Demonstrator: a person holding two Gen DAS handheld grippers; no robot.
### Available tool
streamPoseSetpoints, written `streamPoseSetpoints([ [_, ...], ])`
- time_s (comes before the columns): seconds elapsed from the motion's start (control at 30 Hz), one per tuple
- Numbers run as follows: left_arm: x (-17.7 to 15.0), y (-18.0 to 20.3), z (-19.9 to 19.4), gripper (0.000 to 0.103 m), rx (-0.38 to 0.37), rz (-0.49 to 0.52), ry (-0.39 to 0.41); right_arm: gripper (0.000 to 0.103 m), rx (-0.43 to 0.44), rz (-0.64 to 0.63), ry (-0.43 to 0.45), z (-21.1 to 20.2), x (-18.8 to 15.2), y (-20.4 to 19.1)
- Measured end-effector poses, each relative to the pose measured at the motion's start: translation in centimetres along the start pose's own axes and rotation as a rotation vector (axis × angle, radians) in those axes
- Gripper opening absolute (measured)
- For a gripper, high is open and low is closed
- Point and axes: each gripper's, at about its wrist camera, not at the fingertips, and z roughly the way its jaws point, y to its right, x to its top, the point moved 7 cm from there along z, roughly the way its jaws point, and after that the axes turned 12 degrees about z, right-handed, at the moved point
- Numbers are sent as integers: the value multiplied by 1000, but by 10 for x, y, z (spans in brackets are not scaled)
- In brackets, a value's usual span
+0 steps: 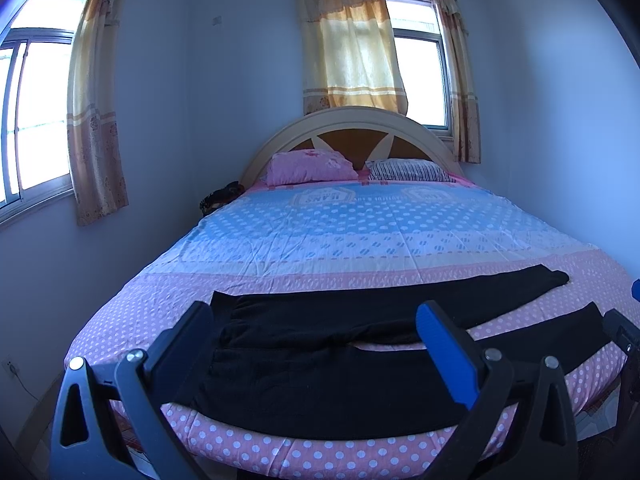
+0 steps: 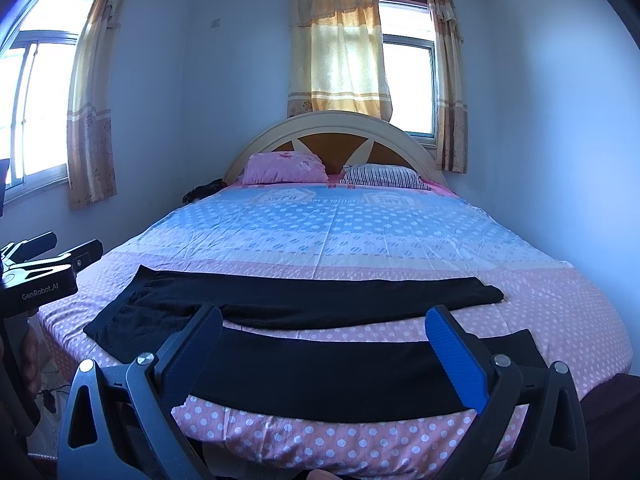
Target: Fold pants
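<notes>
1. Left wrist view: my left gripper hangs above the foot of the bed with its two fingers spread wide and nothing between them. The inner blue pad of one finger faces the camera.
2. The black pants lie flat across the near end of the bed, on the pink dotted part of the sheet. The waist is toward the left, and the two legs run off to the right, slightly apart so a strip of pink shows between them.
3. In this view the waist end sits just beyond my left finger, and the nearer leg passes under the gap between the fingers. I cannot tell how far above the cloth the fingers are.
4. At the right edge I see part of my right gripper, near the cuff of the nearer leg.
5. From the right wrist camera, my right gripper is also spread open and empty, over the nearer leg of the pants.
6. There the left gripper shows at the left edge, close to the waist end, its body marked "GenRobot.AI".
7. At the head of the bed rest a pink pillow and a striped pillow, side by side against the arched headboard, well apart from the pants.
8. Curtains hang over the window behind the headboard.
</notes>
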Motion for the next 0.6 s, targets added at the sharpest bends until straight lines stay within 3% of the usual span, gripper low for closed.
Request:
streamPoseSetpoints([
  [0.6,-6,0,6,103,-2,-5,-17,102,19,-12,-13,5,-7,-1],
])
